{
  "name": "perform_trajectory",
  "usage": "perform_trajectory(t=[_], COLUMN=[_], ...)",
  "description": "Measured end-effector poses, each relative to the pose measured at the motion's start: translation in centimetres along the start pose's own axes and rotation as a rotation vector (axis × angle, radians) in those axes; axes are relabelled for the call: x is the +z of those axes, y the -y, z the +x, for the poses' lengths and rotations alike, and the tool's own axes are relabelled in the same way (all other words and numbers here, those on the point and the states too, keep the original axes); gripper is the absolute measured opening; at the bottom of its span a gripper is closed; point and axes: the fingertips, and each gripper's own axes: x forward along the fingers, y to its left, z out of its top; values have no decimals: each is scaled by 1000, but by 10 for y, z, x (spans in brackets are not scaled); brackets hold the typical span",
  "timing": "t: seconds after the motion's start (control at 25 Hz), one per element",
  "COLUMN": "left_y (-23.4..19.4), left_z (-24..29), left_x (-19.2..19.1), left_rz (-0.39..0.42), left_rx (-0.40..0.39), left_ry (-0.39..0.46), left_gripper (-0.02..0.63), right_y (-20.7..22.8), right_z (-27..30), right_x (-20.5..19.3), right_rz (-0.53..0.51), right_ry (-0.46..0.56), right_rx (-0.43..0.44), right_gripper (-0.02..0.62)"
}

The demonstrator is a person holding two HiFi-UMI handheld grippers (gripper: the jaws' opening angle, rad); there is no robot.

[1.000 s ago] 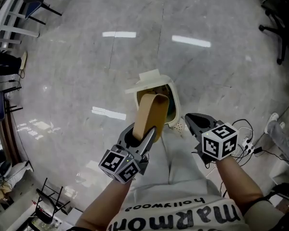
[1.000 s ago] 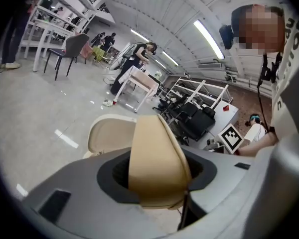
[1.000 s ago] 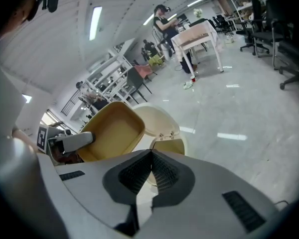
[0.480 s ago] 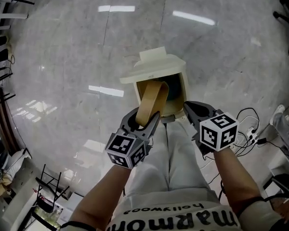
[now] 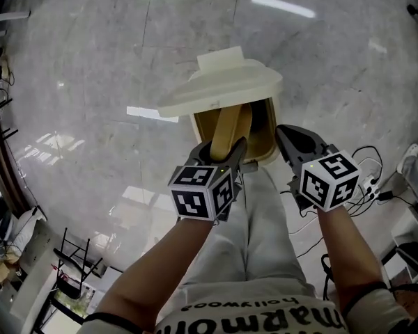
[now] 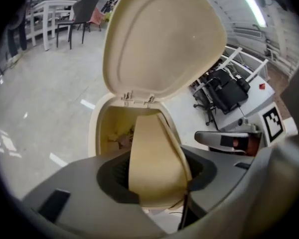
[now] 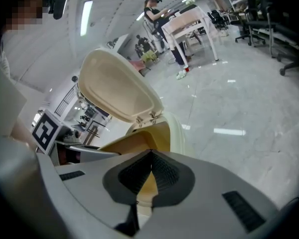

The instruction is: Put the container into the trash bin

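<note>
A cream trash bin (image 5: 271,126) stands on the floor in front of me with its lid (image 5: 223,89) raised. My left gripper (image 5: 221,152) is shut on a tan, folded container (image 5: 230,125), whose far end dips into the bin's opening. In the left gripper view the container (image 6: 154,158) sits between the jaws below the lid (image 6: 162,39), and some rubbish lies inside the bin (image 6: 114,133). My right gripper (image 5: 287,136) hovers by the bin's right rim. Its jaws are shut with nothing between them (image 7: 150,154).
The person's legs in white trousers (image 5: 258,214) stand just behind the bin. Cables and a power strip (image 5: 373,186) lie on the floor at right. Office chairs (image 6: 222,91) and tables (image 7: 189,21) stand farther off, with people beside them.
Both grippers have come down toward the bin. The container, earlier held above the bin's mouth, now reaches into the opening, and the lid looms closer.
</note>
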Motion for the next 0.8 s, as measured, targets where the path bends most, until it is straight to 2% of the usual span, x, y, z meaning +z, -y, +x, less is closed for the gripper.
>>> perform_trajectory(t=[0.08,0.24,0.44,0.68,0.8], left_y=[-5,-20,-36,-39,-42], left_z=[13,32,48,69,77], left_x=[-4,-4,-1,-17,-22], left_rz=[-54,-86,-106,-129,-200], left_rx=[20,23,62,91,105], left_ry=[-36,-67,-76,-128,-130], left_gripper=[198,202,210,207,213], right_y=[4,1,-5,0,0], right_z=[0,6,11,12,12], right_x=[-4,-19,-30,-46,-51], right_rz=[8,11,36,57,69], right_ry=[10,-5,-9,-22,-20], right_rx=[-1,13,31,34,34], right_gripper=[1,1,1,0,1])
